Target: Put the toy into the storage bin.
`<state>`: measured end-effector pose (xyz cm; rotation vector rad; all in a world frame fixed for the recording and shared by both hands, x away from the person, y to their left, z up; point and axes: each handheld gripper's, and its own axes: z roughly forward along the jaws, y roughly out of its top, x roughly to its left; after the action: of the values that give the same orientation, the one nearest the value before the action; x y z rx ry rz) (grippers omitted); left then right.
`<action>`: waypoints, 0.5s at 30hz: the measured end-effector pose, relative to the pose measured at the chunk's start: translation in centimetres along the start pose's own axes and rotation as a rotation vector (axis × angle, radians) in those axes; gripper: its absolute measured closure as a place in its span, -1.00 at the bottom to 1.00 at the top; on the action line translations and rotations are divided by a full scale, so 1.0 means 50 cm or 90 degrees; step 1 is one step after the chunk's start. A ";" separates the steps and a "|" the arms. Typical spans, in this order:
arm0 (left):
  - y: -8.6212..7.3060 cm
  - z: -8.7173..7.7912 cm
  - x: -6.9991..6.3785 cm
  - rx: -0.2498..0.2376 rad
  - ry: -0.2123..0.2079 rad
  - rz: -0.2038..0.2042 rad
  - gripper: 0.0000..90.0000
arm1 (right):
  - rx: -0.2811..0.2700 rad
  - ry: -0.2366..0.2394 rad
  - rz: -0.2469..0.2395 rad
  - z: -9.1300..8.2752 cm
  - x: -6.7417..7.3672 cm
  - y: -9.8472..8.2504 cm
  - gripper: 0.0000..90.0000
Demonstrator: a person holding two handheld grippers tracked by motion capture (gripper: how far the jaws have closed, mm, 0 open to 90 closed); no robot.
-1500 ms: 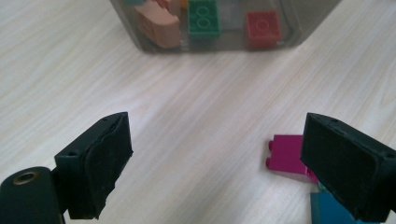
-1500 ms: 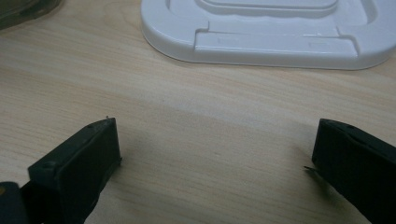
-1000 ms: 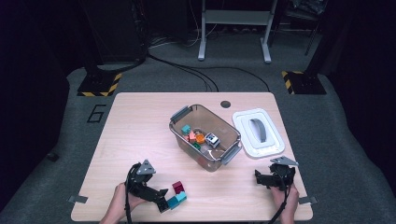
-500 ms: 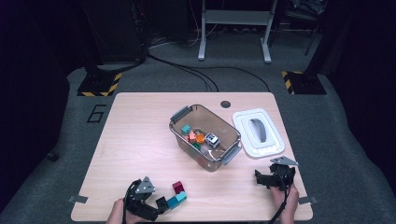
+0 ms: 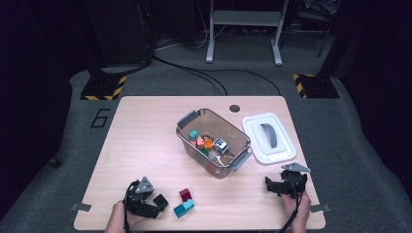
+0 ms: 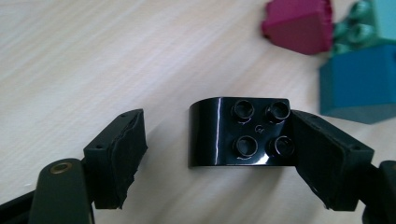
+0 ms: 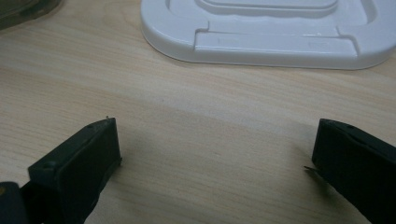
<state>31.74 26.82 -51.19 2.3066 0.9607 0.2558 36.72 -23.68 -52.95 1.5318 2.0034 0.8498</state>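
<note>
- The left claw [image 6: 217, 154], jaws just closing, brackets the black brick [image 6: 238, 133] low centre in the left gripper view; one pad touches, the other stands apart, so an uneven squeeze may skid it across the counter [image 5: 145, 131].
- The magenta brick [image 6: 299, 23] and teal brick [image 6: 359, 84], upper right, could get nudged.
- The right claw [image 7: 210, 158] rests apart, empty.

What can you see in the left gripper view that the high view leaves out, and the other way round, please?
The left gripper view alone shows the four studs on top of the black brick, with one pad touching it and a gap at the other. The high view alone shows the clear bin of toys, the white lid and the right tongs. Both show the left tongs, the black brick, the magenta brick and the teal brick on the table.
</note>
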 end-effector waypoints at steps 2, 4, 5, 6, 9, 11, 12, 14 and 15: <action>0.001 0.000 0.009 0.001 0.007 -0.004 -0.53 | 0.000 0.000 0.001 0.000 0.000 0.000 -1.00; 0.001 -0.001 0.012 -0.004 0.010 -0.010 -0.53 | 0.000 0.000 0.000 0.000 0.000 0.000 -0.99; 0.003 -0.006 0.013 -0.011 0.013 -0.012 -0.54 | 0.000 0.000 0.001 0.000 0.000 0.000 -0.99; 0.006 -0.008 0.013 -0.017 0.016 -0.015 -0.54 | 0.000 0.000 0.000 0.000 0.000 0.000 -0.99; 0.021 -0.010 0.013 -0.035 0.031 -0.020 -0.55 | 0.000 0.000 0.000 0.000 0.000 0.000 -1.00; 0.028 -0.009 0.014 -0.037 0.036 -0.024 -0.55 | 0.000 0.000 0.000 0.000 0.000 0.000 -0.99; 0.042 -0.003 0.015 -0.044 0.044 -0.025 -0.55 | 0.000 0.000 0.000 0.000 0.000 0.000 -1.00; 0.053 0.002 0.016 -0.041 0.052 -0.023 -0.55 | 0.000 0.000 0.000 0.000 0.000 0.000 -0.99; 0.057 0.006 0.016 -0.035 0.053 -0.024 -0.54 | 0.000 0.000 0.000 0.000 0.000 0.000 -0.99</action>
<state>34.07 25.69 -49.73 2.2403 1.0244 0.3613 36.72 -23.67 -52.95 1.5324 2.0029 0.8498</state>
